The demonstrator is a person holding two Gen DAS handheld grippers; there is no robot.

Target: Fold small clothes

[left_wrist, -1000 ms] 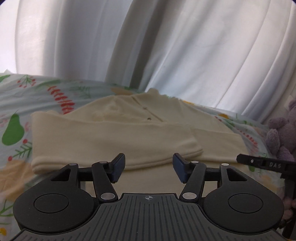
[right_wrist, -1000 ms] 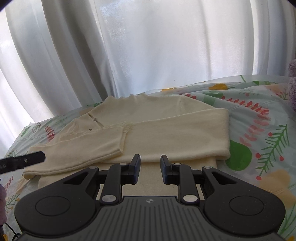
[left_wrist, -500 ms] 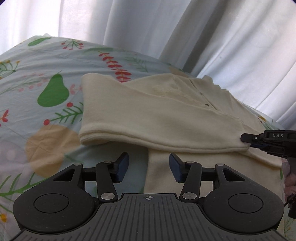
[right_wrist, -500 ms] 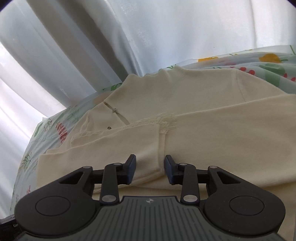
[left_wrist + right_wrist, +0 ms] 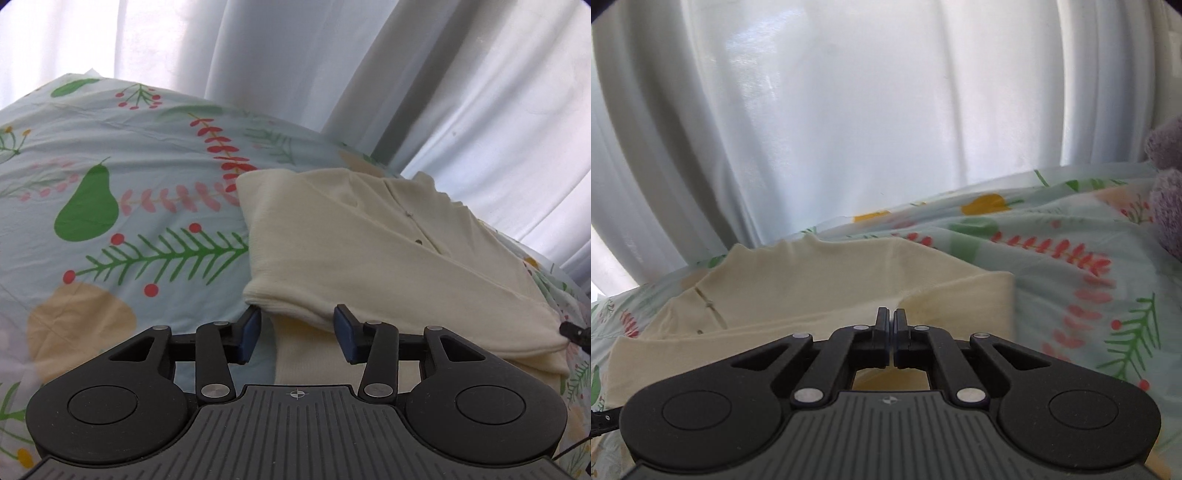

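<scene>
A cream knit sweater [image 5: 369, 251] lies on the patterned bedsheet [image 5: 110, 221] with both sleeves folded across its body. My left gripper [image 5: 295, 334] is open, its blue pads either side of the folded left sleeve edge and the body's left side. In the right wrist view the sweater [image 5: 820, 280] fills the lower middle. My right gripper [image 5: 891, 325] is shut, its fingertips pinching the cream fabric at the folded right sleeve, which rises to a small peak there. The right gripper's tip shows at the far right of the left wrist view [image 5: 576, 330].
White curtains [image 5: 849, 110] hang behind the bed. A purple plush toy [image 5: 1167, 192] sits at the right edge of the right wrist view. The sheet has pear, berry and fern prints.
My left gripper has swung left to the sweater's left edge and moved in on the fold. My right gripper has moved right along the sleeve and closed from open onto the fabric.
</scene>
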